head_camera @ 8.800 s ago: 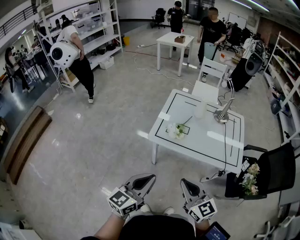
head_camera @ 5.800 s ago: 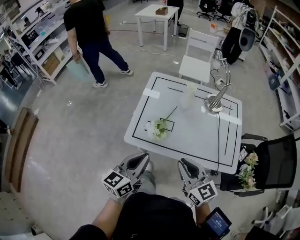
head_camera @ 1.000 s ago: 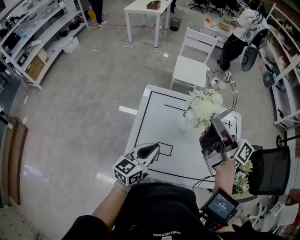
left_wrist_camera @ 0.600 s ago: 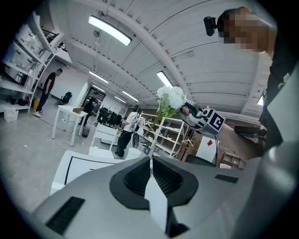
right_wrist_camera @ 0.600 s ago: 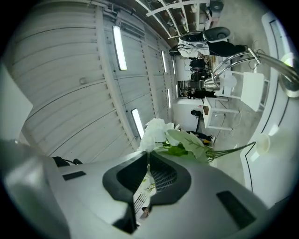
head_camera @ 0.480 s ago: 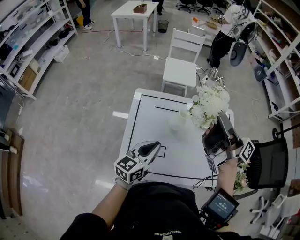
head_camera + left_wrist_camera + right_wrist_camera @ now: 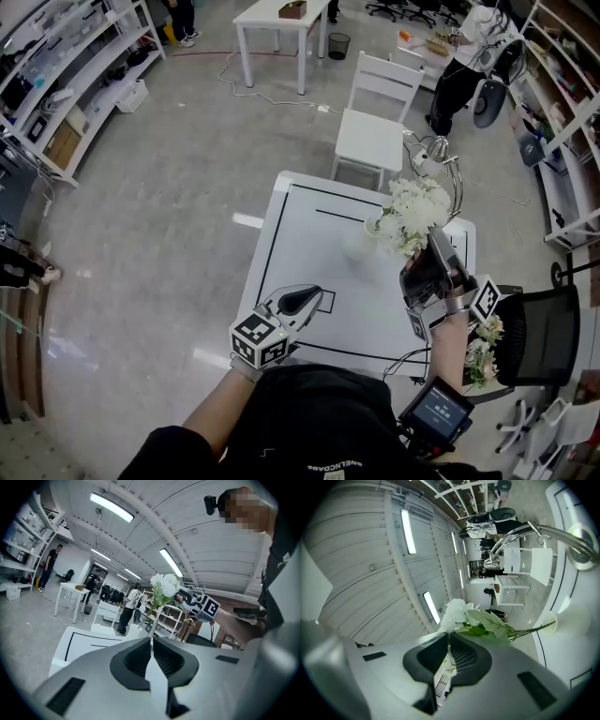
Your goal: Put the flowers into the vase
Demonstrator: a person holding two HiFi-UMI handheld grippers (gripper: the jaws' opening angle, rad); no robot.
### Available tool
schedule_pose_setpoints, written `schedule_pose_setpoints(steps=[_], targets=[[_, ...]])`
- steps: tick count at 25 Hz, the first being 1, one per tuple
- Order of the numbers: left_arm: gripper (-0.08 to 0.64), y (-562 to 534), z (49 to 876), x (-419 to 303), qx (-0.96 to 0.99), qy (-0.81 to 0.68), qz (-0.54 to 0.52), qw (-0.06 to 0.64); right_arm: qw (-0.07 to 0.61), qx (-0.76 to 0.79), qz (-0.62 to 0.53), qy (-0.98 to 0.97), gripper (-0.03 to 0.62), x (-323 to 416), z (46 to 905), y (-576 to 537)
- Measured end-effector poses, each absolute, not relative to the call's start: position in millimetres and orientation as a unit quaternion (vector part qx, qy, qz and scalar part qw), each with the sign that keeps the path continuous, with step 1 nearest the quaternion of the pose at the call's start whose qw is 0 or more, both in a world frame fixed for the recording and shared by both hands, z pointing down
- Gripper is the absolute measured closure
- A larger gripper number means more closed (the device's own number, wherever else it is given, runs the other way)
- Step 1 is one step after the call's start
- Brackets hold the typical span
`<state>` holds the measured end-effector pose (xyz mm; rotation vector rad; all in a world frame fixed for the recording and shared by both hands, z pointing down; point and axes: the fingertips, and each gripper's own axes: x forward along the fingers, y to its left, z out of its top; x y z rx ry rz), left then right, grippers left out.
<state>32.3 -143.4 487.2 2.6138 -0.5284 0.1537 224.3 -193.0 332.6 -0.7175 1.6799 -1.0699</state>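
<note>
A bunch of white flowers (image 7: 413, 212) with green leaves hangs over the white table (image 7: 305, 244), just right of the pale vase (image 7: 359, 247). My right gripper (image 7: 434, 242) is shut on the stems just below the blooms. In the right gripper view the flowers (image 7: 458, 613) lie just past the jaw tips of the right gripper (image 7: 449, 634). The stems run sideways to the vase (image 7: 573, 620), their ends at its rim. My left gripper (image 7: 314, 292) is shut and empty over the table's near edge. The left gripper view shows the left gripper (image 7: 151, 639) with the flowers (image 7: 164, 584) beyond it.
A chrome desk lamp (image 7: 442, 169) stands at the table's far right corner, close behind the flowers. A white chair (image 7: 377, 131) is beyond the table. A black chair (image 7: 539, 349) at the right carries another flower bunch (image 7: 483, 349). Shelves line both sides.
My right gripper has sunk a little and rolled with the flowers, which now sit closer to the vase. The left gripper has stayed near the table's front edge.
</note>
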Motion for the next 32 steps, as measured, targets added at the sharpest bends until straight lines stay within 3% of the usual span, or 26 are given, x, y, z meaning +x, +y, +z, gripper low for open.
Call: schedule_pose_setpoints(steps=[32], targets=[[0.555, -153, 523, 28, 0.924, -0.247, 0.097, 0.277, 0.424, -0.356, -0.512, 0.657, 0.563, 231, 473, -248]])
